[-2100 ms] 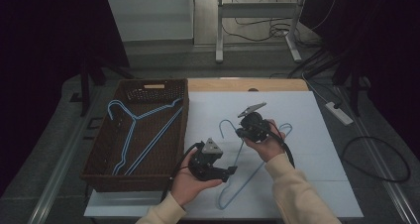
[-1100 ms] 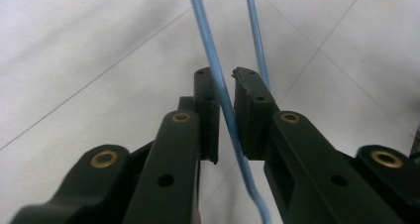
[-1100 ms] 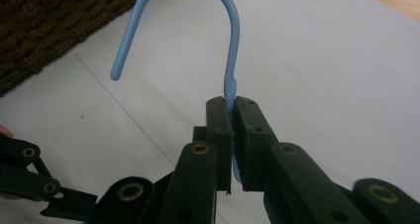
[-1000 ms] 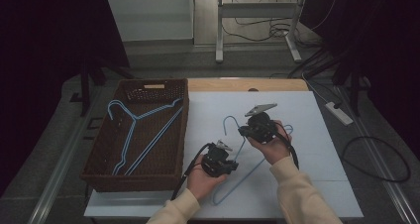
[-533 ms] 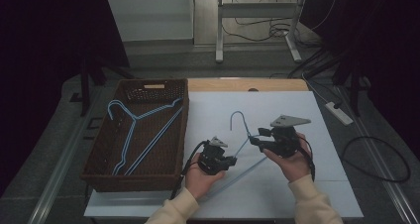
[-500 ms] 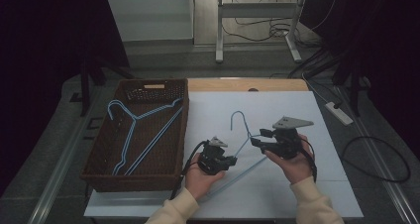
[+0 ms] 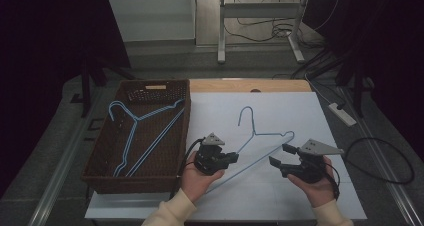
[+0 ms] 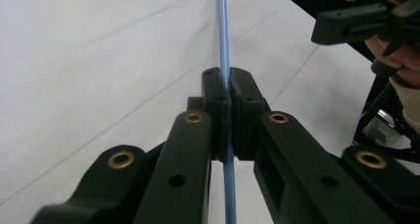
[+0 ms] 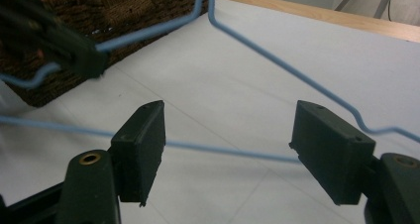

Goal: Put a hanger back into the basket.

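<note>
The left gripper (image 7: 231, 157) is clenched on one sloping wire of the blue hanger (image 7: 260, 133) over the white bench (image 7: 280, 108); the right gripper (image 7: 281, 154) has just been opening, its jaws released, nothing between them. Likely next: carrying the hanger left into the wicker basket (image 7: 150, 91) beside the hangers already there (image 7: 137, 136).

The high view is dimly lit, its borders lost in darkness; the white table (image 7: 280, 111) is evenly illuminated without glare. Near jaws are rendered softly blurred in both gripper views.
</note>
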`<state>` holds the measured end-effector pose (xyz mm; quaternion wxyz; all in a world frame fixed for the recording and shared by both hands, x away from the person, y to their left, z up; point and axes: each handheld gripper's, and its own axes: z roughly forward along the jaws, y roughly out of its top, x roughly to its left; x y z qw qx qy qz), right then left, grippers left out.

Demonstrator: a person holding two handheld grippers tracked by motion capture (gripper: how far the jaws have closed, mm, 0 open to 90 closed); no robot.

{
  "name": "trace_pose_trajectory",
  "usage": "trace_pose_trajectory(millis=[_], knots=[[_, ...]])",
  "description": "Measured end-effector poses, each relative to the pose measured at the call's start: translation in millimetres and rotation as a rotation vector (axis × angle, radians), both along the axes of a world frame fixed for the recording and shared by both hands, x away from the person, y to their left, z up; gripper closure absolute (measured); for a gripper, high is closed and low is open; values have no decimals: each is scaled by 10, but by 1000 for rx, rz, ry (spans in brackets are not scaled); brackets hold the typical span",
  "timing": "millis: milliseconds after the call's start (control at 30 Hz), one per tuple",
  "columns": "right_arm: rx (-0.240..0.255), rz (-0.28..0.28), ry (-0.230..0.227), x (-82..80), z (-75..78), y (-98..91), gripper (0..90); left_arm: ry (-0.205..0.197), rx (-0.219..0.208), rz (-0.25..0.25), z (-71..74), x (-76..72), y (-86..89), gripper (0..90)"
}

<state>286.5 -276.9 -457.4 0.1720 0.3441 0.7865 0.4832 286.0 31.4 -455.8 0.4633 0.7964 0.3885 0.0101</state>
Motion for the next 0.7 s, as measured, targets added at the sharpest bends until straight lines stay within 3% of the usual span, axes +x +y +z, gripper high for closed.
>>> trace_pose_trajectory(millis=[400, 700], knots=[[52, -32, -5, -63, -15, -246, 289, -47, -20, 7, 214, -67, 137, 869], [35, -37, 17, -15, -92, -266, 289, -87, -27, 4, 413, -107, 286, 869]])
